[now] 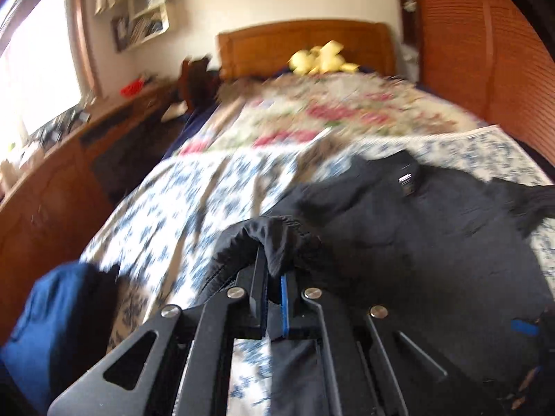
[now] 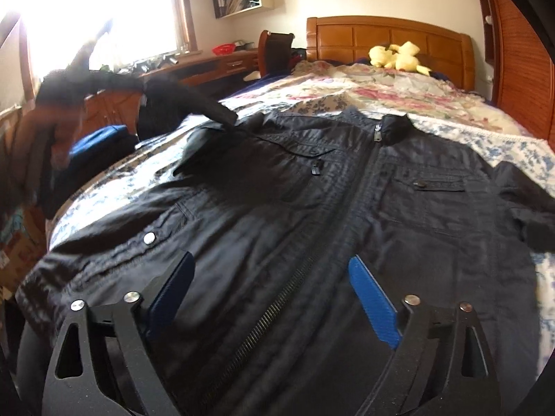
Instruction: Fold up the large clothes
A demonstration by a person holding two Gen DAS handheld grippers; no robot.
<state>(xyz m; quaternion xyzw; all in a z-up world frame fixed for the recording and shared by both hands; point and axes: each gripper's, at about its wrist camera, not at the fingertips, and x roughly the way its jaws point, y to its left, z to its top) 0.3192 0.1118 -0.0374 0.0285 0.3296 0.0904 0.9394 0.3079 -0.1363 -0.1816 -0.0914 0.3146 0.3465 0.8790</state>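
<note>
Left tool [image 1: 274, 270] is clamped on a bunched sleeve cuff [image 1: 267, 239] of the black jacket [image 2: 312, 187], judged lifted for folding inward; right tool [image 2: 274, 298] hovers wide-jawed over the zip, jacket spread front-up on the bed [image 2: 513, 145]

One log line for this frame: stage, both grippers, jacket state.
stage: first sleeve fold | left gripper: shut on jacket sleeve, lifted | right gripper: open over jacket | jacket: flat on bed, zipped

jacket [image 2: 277, 208]: dark woven cloth, faint sheen, metal zip and snaps
bedspread [image 1: 180, 208]: matt floral printed cloth
headboard [image 2: 388, 38]: glossy varnished wood
right gripper [image 2: 274, 298]: matt black plastic, ribbed blue pads
</note>
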